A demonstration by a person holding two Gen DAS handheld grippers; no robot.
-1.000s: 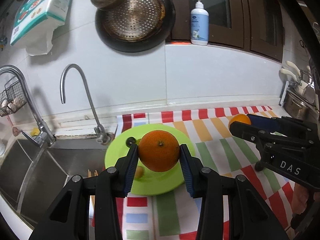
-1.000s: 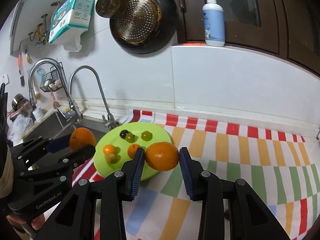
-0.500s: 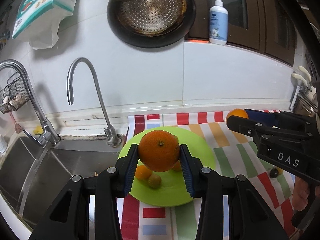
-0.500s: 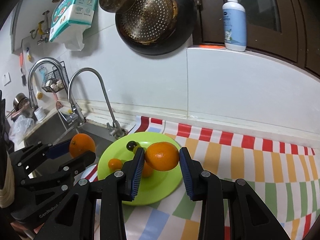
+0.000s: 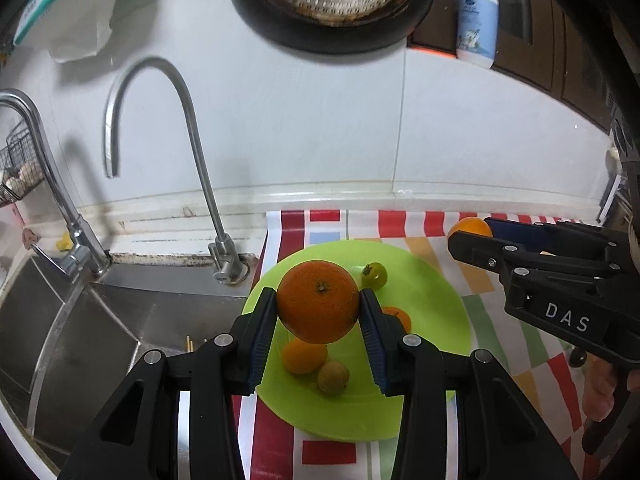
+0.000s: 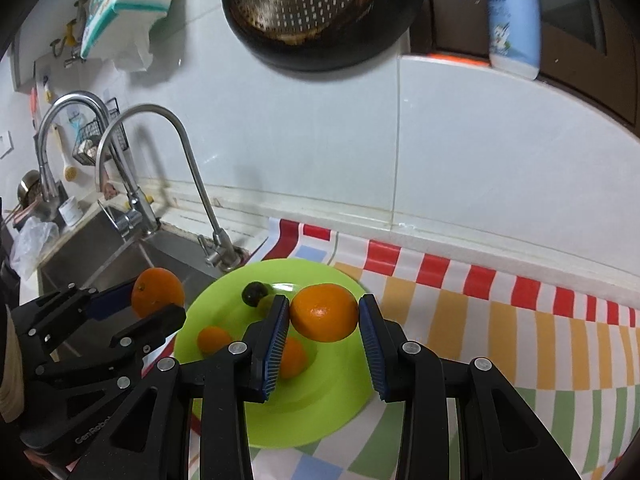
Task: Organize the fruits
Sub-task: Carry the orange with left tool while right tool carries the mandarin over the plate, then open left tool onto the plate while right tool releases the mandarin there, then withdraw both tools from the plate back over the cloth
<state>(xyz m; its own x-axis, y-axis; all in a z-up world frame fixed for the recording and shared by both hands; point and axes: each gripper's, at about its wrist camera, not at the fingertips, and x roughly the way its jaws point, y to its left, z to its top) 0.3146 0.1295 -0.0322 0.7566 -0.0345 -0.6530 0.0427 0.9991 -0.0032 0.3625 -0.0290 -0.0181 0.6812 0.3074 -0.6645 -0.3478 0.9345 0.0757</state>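
While each gripper, left (image 5: 318,322) and right (image 6: 323,334), clamps an orange over the green plate (image 5: 436,280), lowering and releasing them onto its bare right edge likely comes next.

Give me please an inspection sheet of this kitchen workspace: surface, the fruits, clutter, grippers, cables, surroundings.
Surface: counter under a striped cloth, beside a steel sink.
Job's things: green plate with several small fruits; one dark small fruit lies off the plate on the cloth.
Clutter: nothing seen on the cloth besides the fruit.
Grippers: left gripper shut on a large orange above the plate; right gripper shut on a second orange, also over the plate.
Cables: nothing seen.
Surroundings: two faucets, hanging pan, soap bottle, tissue pack on the wall.
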